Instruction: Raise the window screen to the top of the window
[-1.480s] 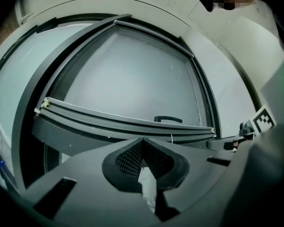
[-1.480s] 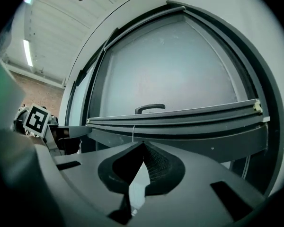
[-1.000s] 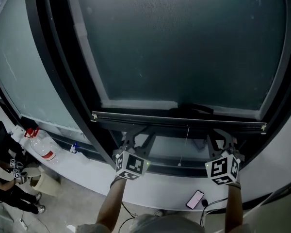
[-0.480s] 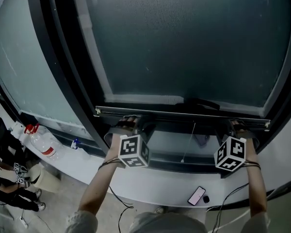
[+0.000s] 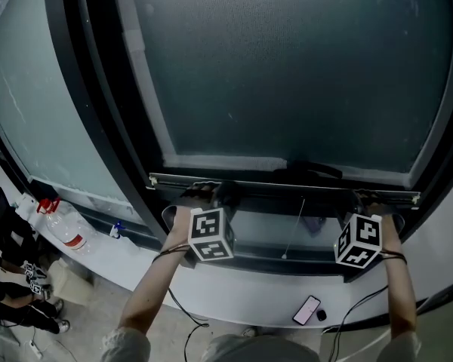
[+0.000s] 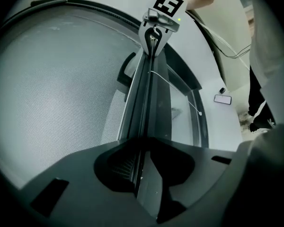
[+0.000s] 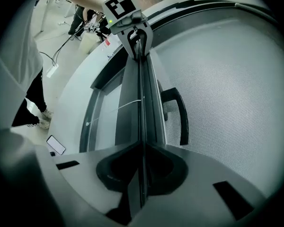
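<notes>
Dark bottom bar (image 5: 264, 183) of the window screen (image 5: 287, 74) runs sideways, left tool (image 5: 214, 194) and right tool (image 5: 368, 198) each clamped on it near its ends, so I'd say lift straight up, evenly.

We see the screen bar (image 5: 283, 188) running across mid-frame. The left tongs (image 5: 217, 193) grip it left of centre and the right tongs (image 5: 364, 197) near its right end, with a cord (image 5: 294, 228) hanging between them. Below, a phone (image 5: 307, 308) lies on the sill (image 5: 241, 296); a bottle (image 5: 63, 228) stands at lower left.
</notes>
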Demonstrator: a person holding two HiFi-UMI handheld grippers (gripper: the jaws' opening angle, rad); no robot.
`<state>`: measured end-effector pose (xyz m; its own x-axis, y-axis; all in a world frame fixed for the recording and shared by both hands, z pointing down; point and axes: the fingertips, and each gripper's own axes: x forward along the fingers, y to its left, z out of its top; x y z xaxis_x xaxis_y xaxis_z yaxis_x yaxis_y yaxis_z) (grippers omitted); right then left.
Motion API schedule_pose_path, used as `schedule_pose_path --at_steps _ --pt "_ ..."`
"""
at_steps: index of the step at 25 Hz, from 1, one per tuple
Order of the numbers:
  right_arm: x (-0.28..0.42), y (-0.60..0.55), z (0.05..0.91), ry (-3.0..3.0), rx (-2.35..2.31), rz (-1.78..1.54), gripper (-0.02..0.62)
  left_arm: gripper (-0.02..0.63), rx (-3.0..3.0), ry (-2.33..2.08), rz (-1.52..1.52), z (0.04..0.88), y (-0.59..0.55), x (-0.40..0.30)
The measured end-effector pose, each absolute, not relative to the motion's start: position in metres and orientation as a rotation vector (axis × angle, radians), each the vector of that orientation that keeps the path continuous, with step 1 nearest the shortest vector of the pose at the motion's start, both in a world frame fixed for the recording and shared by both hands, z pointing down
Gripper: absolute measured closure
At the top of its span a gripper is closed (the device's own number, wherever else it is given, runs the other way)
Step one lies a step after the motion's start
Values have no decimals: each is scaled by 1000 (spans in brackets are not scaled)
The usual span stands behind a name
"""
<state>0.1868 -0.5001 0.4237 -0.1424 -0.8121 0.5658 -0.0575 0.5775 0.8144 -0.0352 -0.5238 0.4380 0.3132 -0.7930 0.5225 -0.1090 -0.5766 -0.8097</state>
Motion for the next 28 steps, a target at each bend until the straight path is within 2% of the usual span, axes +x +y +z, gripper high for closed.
schedule_pose_path --at_steps 15,23,28 --pt "186 -499 428 -1556 606 -656 575 548 -1931 644 -1556 445 -522 -34" --pt "186 -496 429 -1589 581 -622 578 577 -1967 670 -1500 444 -523 -35" --pt "184 -495 399 -1632 625 -634 578 581 -1948 702 -1457 414 -524 -37"
